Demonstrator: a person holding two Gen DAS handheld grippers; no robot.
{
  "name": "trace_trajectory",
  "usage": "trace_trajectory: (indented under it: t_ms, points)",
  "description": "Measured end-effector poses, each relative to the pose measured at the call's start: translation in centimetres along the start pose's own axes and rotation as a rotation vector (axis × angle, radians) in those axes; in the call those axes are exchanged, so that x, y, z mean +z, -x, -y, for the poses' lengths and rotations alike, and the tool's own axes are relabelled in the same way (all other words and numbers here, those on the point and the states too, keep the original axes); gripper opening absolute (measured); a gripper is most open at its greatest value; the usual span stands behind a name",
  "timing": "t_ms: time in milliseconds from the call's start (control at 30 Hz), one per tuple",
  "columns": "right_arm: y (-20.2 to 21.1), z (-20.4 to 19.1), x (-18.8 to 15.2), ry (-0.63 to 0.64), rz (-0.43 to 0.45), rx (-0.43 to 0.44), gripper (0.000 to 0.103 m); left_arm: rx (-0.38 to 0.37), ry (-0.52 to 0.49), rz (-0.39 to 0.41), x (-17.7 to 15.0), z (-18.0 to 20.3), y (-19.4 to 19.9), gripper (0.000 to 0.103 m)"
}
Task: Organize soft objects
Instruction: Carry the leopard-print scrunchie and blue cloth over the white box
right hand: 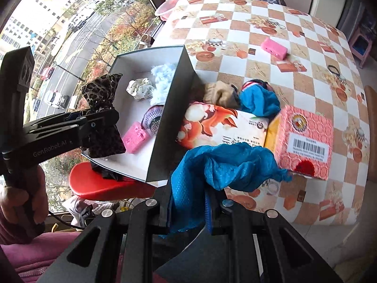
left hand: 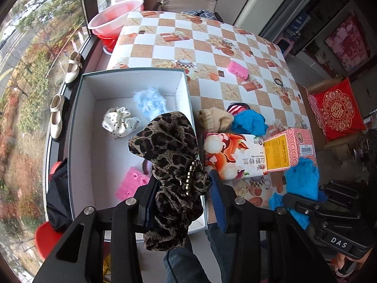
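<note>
My left gripper (left hand: 183, 181) is shut on a leopard-print fabric bow (left hand: 169, 146) that hangs over the near right wall of the open white-lined box (left hand: 82, 122). Inside the box lie a polka-dot scrunchie (left hand: 120, 121), a pale blue fluffy piece (left hand: 149, 101) and a pink sponge (left hand: 133, 184). My right gripper (right hand: 188, 195) is shut on a crumpled blue cloth (right hand: 226, 167), held above the table's near edge to the right of the box (right hand: 165, 118). The right wrist view shows the left gripper (right hand: 101, 120) with the bow (right hand: 103, 94) at the box's left side.
On the checkered table (left hand: 212, 47) lie a beige knit piece (left hand: 216, 118), another blue cloth (left hand: 249, 121), a striped pink item (left hand: 236, 108), a pink sponge (left hand: 238, 69) and a black hair tie (left hand: 279, 81). Two cartons (left hand: 235, 155) (left hand: 297, 146) stand beside the box. A pink basin (left hand: 115, 16) sits beyond.
</note>
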State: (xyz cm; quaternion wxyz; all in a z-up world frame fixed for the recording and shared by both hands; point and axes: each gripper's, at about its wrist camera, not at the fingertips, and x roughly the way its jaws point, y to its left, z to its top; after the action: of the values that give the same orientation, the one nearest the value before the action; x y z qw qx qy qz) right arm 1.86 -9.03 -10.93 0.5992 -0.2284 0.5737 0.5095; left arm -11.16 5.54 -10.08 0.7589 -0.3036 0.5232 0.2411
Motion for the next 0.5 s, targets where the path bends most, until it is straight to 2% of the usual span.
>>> trace_trajectory:
  t_ms: [267,500]
  points:
    - [-0.3,-4.9,4.5,0.127,0.024,0.045,0.021,0.032,0.13,0.01,-0.5,-4.4,0.1,0.044]
    - [-2.2,-8.6,6.7,0.218,-0.015,0.069,0.021,0.08,0.19,0.002,-1.5,-6.8,-0.2,0.044]
